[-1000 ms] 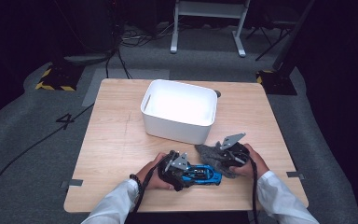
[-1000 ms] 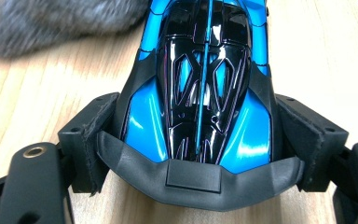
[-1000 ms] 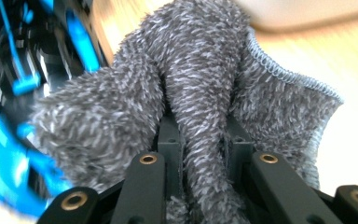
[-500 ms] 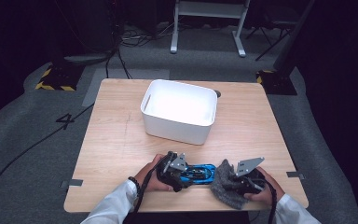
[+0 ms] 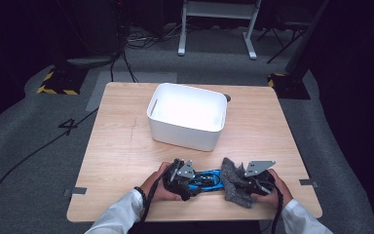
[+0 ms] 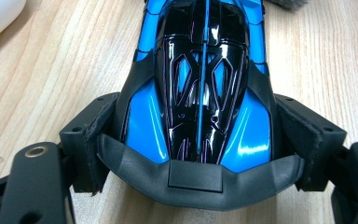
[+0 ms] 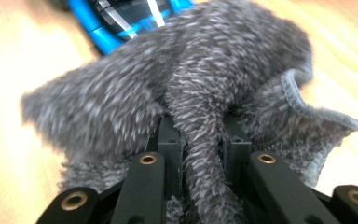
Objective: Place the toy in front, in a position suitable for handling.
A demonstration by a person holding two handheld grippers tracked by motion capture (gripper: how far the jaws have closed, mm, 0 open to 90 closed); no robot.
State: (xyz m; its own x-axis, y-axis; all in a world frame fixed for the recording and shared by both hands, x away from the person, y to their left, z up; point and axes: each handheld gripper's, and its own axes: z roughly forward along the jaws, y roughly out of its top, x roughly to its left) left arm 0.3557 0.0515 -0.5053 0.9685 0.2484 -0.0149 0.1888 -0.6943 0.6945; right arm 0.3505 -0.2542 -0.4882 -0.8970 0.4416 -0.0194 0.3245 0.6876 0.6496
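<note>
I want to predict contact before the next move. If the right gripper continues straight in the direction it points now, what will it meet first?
The right gripper, shut on the grey cloth, points toward the blue toy car. The cloth's front would probably touch the car's end first; the cloth already looks very close, though depth is unclear.

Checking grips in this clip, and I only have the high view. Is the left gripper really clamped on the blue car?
Observer: Yes. In the left gripper view the pads press both sides of the car.
Operator: And the right gripper, does it hold the cloth?
Observer: Yes. The right gripper pinches a fold of the grey cloth between its jaws.
Operator: Does the cloth reach the car?
Observer: In the right gripper view it covers one end of the car.
</note>
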